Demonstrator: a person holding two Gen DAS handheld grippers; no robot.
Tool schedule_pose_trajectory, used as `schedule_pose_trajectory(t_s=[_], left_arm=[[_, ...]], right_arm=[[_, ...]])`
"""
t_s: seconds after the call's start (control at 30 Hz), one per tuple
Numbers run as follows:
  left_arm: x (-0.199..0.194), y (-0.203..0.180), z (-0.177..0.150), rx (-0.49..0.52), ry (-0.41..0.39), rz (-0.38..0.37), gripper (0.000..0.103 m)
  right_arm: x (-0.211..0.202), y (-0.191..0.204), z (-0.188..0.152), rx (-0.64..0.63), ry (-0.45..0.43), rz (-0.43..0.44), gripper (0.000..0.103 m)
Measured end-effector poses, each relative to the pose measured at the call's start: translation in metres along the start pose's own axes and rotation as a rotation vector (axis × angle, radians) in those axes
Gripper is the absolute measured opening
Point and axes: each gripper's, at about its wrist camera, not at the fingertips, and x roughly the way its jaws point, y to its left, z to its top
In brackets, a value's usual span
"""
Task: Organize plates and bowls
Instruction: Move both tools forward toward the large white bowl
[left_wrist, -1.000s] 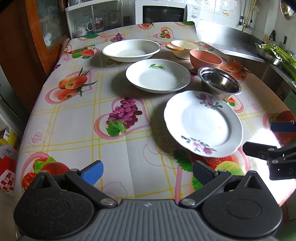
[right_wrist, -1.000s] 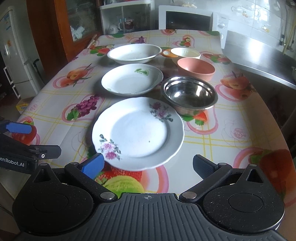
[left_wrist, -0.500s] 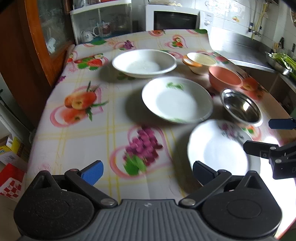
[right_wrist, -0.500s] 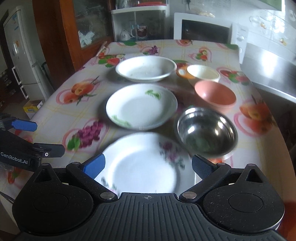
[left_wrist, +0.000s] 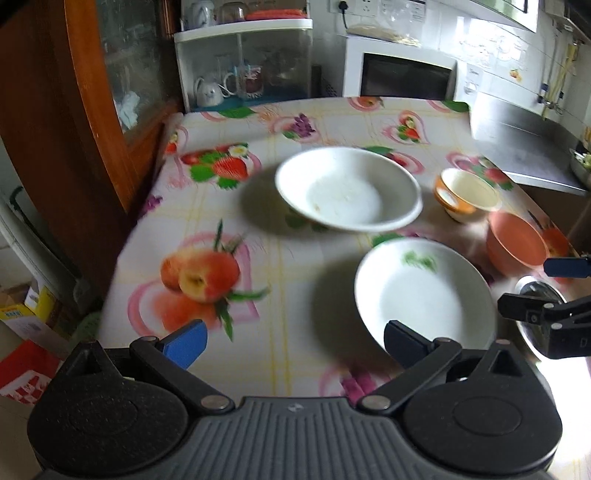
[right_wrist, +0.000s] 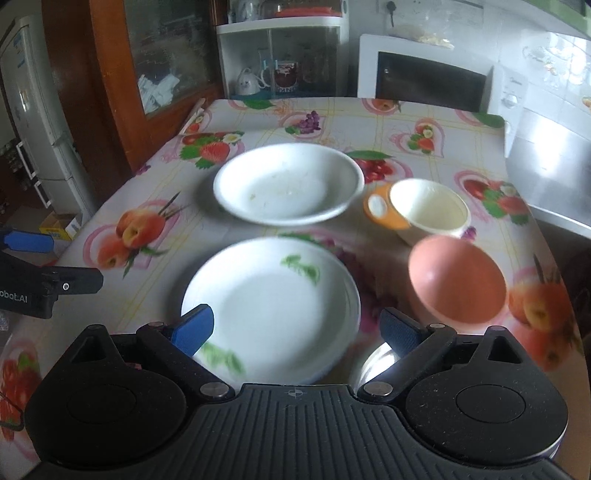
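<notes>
Both the left gripper (left_wrist: 293, 341) and right gripper (right_wrist: 297, 328), jaws spread empty, right's just narrowing slightly, face the stackable leaf-print plate (right_wrist: 271, 308) at twelve o'clock.

White dishes: I count two, a deep one (right_wrist: 288, 184) at upper centre of my right view and a leaf-printed one (right_wrist: 271, 310) at lower centre.
Coloured bowls: two, an orange-and-cream one (right_wrist: 424, 210) right of centre and a salmon-pink one (right_wrist: 458, 282) below it.
Steel bowl (right_wrist: 376, 360): one, mostly hidden at the lower right behind my tool.
Dishes in all: five that I can see on the desk (right_wrist: 166, 258).
Tools: two, my left tool (left_wrist: 293, 341) and my right tool (right_wrist: 295, 330).
Microwave (right_wrist: 432, 83): one, upper right.
Fridge (right_wrist: 29, 122): one, left edge.
</notes>
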Motion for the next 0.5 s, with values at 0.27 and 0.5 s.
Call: schedule_pose_trajectory(t_s=[0.27, 0.5], left_arm=[[0.041, 0.016, 0.043, -0.015, 0.007, 0.014, 0.096], [0.081, 0.030, 0.080, -0.050, 0.022, 0.018, 0.082]], right_arm=[[0.038, -0.009, 0.045, -0.005, 0.007, 0.012, 0.092], [0.074, -0.026, 0.086, 0.005, 0.000, 0.017, 0.086]])
